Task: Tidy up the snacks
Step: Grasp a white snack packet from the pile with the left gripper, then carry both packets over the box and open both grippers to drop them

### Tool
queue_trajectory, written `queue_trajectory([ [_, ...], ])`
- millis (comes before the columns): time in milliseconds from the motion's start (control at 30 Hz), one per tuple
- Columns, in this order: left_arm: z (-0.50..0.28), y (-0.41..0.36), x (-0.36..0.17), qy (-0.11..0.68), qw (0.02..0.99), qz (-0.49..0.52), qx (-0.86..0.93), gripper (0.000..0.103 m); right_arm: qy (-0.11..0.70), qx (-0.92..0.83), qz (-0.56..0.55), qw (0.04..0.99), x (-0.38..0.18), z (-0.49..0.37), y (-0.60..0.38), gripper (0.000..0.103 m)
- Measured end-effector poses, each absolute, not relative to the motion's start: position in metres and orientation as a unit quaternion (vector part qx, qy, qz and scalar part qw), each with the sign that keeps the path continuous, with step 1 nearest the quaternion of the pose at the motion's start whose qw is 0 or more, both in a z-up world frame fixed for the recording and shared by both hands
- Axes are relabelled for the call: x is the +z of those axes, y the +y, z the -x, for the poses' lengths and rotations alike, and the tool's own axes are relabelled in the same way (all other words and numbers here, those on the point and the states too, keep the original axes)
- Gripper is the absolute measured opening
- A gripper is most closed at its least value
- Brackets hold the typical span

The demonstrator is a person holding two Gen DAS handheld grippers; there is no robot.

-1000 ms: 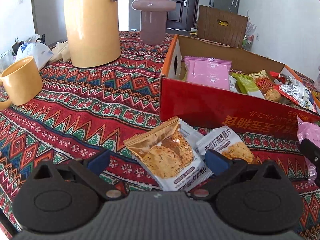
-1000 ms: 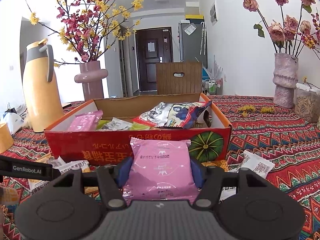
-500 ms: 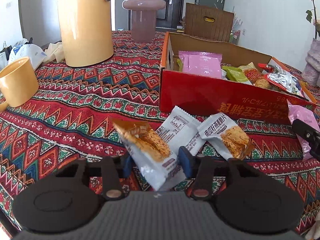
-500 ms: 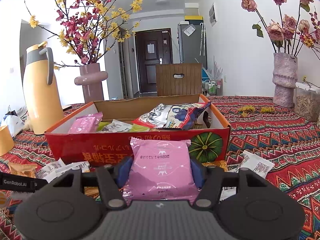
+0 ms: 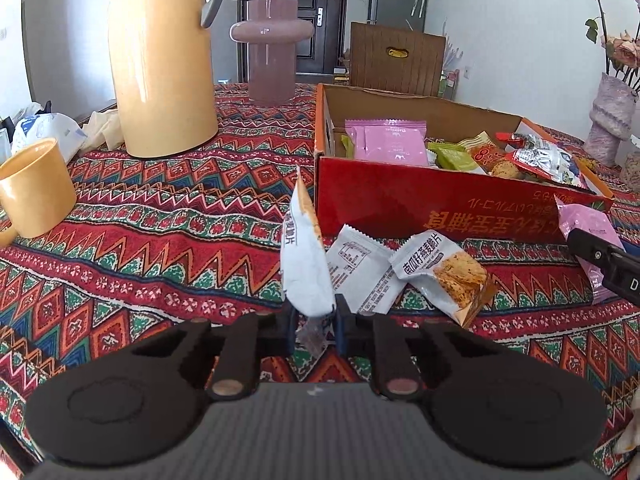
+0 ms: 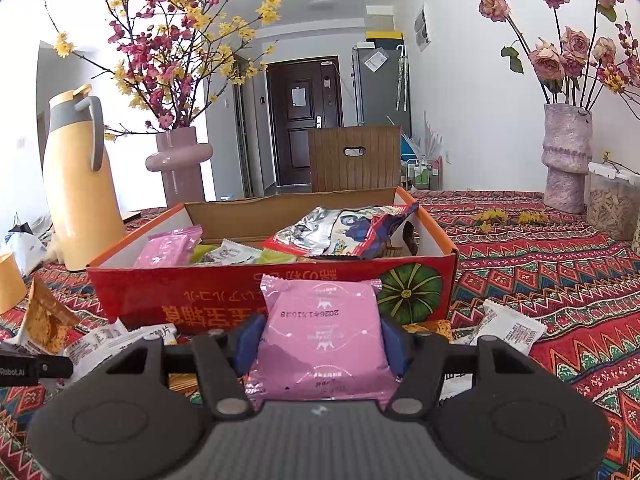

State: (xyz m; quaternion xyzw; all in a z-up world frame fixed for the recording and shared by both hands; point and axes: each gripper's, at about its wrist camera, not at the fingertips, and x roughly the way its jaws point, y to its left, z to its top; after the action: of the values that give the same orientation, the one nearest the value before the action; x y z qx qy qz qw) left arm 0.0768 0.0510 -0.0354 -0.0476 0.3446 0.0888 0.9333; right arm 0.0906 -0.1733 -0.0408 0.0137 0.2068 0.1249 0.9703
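Note:
My left gripper (image 5: pixel 314 322) is shut on a white-and-orange cracker packet (image 5: pixel 302 252), held upright on edge above the patterned cloth, in front of the red cardboard box (image 5: pixel 440 204). Two more white cracker packets (image 5: pixel 438 272) lie on the cloth by the box. My right gripper (image 6: pixel 320 342) is shut on a pink snack packet (image 6: pixel 322 332), held just before the box's front wall (image 6: pixel 224 300). The box holds pink, green and foil packets (image 6: pixel 344 228). The held cracker packet shows at the left in the right wrist view (image 6: pixel 44 316).
A yellow thermos (image 5: pixel 160 68), a yellow mug (image 5: pixel 34 188) and a pink vase (image 5: pixel 272 48) stand left of and behind the box. A white packet (image 6: pixel 508 326) lies right of the box. A rough pink vase (image 6: pixel 566 160) and a jar (image 6: pixel 612 204) stand at the far right.
My left gripper closed on the cracker packet and lifted it off the cloth, turning it on edge. My right gripper stayed shut on the pink packet, nearly still.

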Motion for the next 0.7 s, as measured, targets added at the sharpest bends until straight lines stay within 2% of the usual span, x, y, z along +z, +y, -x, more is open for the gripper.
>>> queue_trajectory([
  [200,-0.071,0.05,-0.025,0.33,0.939,0.048,0.079,0.018,0.199,0.12,-0.009,0.973,-0.04,-0.086,-0.172,0.06],
  [233,-0.07,0.049,-0.022,0.327,0.941,0.048,0.076,0.018,0.196,0.12,-0.008,0.973,-0.039,-0.084,-0.171,0.057],
  [267,-0.07,0.048,-0.02,0.324,0.942,0.047,0.074,0.018,0.195,0.122,-0.005,0.973,-0.038,-0.083,-0.171,0.042],
  [300,-0.07,0.046,-0.017,0.321,0.943,0.047,0.072,0.018,0.195,0.124,-0.007,0.973,-0.037,-0.082,-0.17,0.036],
  [467,-0.074,0.04,-0.007,0.309,0.948,0.044,0.058,0.018,0.2,0.124,-0.006,0.972,-0.034,-0.08,-0.171,0.035],
  [533,-0.074,0.039,-0.006,0.307,0.949,0.044,0.054,0.018,0.214,0.125,-0.006,0.969,-0.034,-0.081,-0.173,0.04],
  [633,-0.073,0.04,-0.005,0.308,0.949,0.044,0.051,0.018,0.235,0.136,-0.001,0.962,-0.035,-0.074,-0.178,0.073],
  [700,-0.072,0.041,-0.005,0.309,0.949,0.043,0.049,0.018,0.256,0.143,0.014,0.956,-0.04,-0.069,-0.18,0.074],
])
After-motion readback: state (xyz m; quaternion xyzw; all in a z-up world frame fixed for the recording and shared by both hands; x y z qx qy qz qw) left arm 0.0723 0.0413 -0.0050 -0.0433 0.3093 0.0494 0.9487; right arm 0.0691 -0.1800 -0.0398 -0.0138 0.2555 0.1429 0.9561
